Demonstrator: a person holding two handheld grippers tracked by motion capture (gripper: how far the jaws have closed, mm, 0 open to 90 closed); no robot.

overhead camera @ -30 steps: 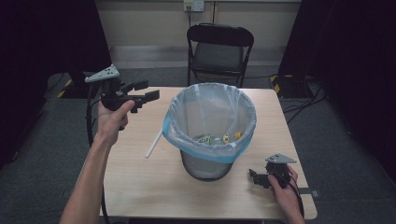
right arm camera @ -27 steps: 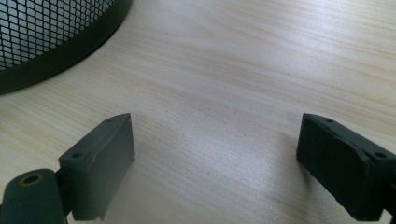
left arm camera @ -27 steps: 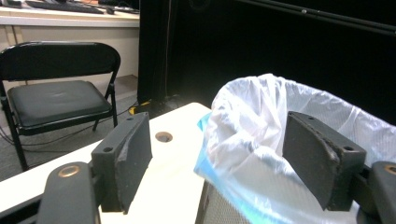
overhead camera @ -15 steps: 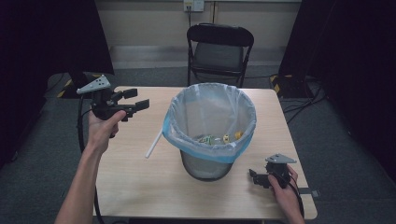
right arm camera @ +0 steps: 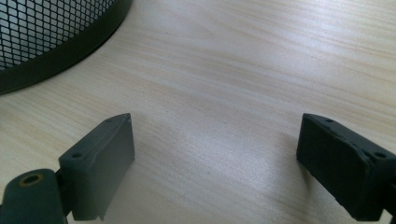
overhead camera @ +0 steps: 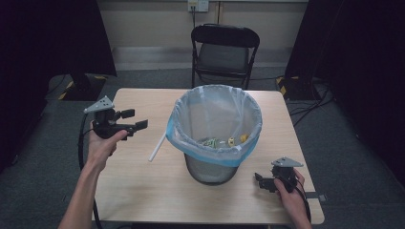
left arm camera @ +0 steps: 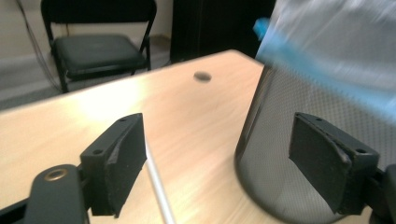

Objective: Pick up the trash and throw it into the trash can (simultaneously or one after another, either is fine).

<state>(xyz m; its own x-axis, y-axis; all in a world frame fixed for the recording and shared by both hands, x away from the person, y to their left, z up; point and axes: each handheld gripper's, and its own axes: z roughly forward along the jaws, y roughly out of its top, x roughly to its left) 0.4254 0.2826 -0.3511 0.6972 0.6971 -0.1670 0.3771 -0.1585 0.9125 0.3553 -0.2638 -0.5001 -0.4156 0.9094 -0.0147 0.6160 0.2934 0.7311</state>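
Note:
A black mesh waste bin [overhead camera: 210,169] with a blue liner [overhead camera: 177,136] stands mid-table; small bits of litter [overhead camera: 224,141] lie inside. A white stick [overhead camera: 157,148] lies on the table left of the bin. My left gripper [overhead camera: 134,119] hovers left of the bin, above the stick; its jaws have just been opening and nothing is held between them. In the left gripper view the gripper [left arm camera: 219,163] is open, with the stick [left arm camera: 157,191] below and the bin wall [left arm camera: 275,154] to the right. My right gripper [overhead camera: 260,180] rests open at the front right, its jaws [right arm camera: 215,158] over bare wood.
The wooden table [overhead camera: 143,191] has free room at the front left and far left. A black folding chair [overhead camera: 224,52] stands behind the table. The bin's base [right arm camera: 46,51] is close to the right gripper. Cables trail from both grippers.
My left hand has come down toward the table and drawn slightly away from the bin, with its jaws a little wider. The right hand has kept still.

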